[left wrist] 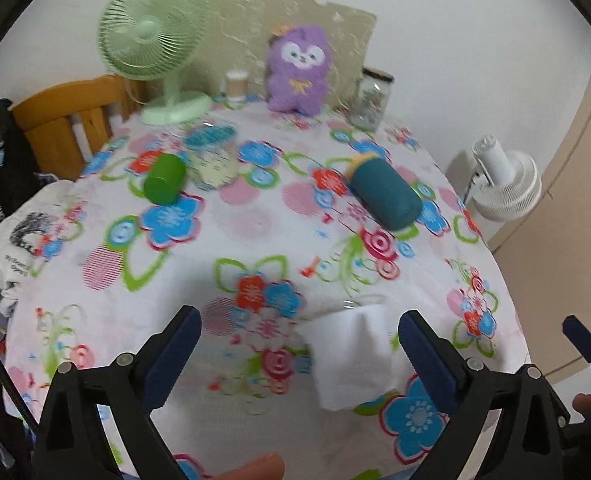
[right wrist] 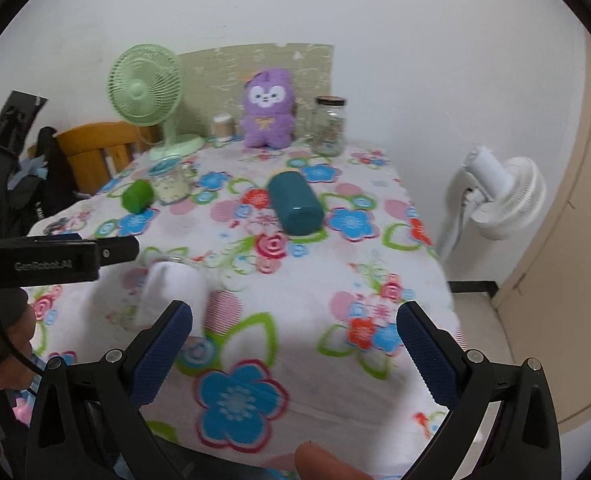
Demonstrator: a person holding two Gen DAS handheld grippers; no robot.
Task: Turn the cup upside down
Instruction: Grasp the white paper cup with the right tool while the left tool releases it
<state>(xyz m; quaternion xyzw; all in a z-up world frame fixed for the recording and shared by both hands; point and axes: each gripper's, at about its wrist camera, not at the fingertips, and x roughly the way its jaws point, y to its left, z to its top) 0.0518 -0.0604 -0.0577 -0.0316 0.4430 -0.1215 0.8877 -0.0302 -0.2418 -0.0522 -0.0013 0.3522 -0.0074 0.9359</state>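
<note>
A clear glass cup with white tissue inside [left wrist: 353, 356] stands near the table's front edge; it also shows in the right wrist view [right wrist: 171, 292]. My left gripper [left wrist: 299, 354] is open and empty, the cup between its fingers nearer the right one. My right gripper [right wrist: 295, 344] is open and empty, with the cup just beyond its left finger. A green cup [left wrist: 164, 179] and a teal cup [left wrist: 387, 190] lie on their sides farther back. A patterned glass cup [left wrist: 211, 158] stands upright beside the green one.
The table has a floral cloth [left wrist: 255, 240]. At the back stand a green fan [left wrist: 155, 46], a purple plush [left wrist: 297, 70], a glass jar [left wrist: 371, 98] and a small container [left wrist: 236, 84]. A wooden chair [left wrist: 67, 120] is left; a white fan [left wrist: 503, 184] right.
</note>
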